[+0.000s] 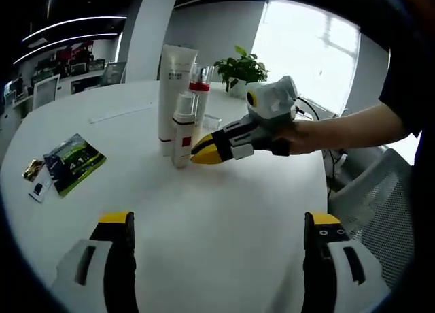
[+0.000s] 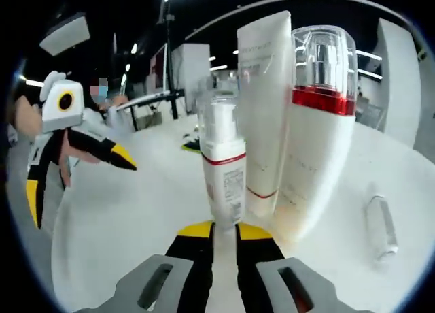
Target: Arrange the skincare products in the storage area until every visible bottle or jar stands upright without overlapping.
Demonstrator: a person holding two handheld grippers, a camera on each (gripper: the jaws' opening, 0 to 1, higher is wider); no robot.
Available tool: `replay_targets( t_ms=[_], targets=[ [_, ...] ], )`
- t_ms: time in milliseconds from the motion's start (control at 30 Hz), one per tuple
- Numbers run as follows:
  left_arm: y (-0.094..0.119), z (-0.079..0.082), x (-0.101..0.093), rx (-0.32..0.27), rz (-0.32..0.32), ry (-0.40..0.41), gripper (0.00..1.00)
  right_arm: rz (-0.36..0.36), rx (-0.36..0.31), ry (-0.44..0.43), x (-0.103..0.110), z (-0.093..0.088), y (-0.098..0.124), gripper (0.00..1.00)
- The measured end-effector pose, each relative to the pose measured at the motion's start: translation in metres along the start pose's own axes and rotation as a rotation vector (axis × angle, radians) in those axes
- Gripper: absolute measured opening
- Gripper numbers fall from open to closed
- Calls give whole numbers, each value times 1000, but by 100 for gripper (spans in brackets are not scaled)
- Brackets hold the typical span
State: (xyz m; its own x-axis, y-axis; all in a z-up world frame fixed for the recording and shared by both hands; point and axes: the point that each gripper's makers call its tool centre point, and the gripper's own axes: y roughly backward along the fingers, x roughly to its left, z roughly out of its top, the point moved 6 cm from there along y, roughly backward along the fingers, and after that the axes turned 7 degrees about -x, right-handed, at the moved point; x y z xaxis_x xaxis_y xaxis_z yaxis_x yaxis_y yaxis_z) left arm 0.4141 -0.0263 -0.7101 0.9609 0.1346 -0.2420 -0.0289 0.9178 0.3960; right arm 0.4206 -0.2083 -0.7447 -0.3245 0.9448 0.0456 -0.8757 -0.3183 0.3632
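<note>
Three skincare products stand upright close together on the white round table: a tall white tube, a white pump bottle with a red band and clear cap, and a small white spray bottle. In the right gripper view the small spray bottle stands just ahead of my right gripper, with the tube and the pump bottle behind it. The jaws are nearly together, tips at the bottle's foot. My right gripper touches that bottle's side. My left gripper is open, well back from the products.
A green leaflet and small packets lie at the table's left. A potted plant stands behind the products. A small clear tube lies flat beside the pump bottle. A mesh chair is at the right edge. My left gripper shows open.
</note>
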Motion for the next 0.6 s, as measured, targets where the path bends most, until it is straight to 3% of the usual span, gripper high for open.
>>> replay_targets(
  t_ms=[333,600],
  targets=[
    [5,1,3,-2,9,2,97,-3,16,5,-1,1,2,5],
    [11,9,3,-13,19,-7,98,-15,53,-29,5,3,16,21]
  ],
)
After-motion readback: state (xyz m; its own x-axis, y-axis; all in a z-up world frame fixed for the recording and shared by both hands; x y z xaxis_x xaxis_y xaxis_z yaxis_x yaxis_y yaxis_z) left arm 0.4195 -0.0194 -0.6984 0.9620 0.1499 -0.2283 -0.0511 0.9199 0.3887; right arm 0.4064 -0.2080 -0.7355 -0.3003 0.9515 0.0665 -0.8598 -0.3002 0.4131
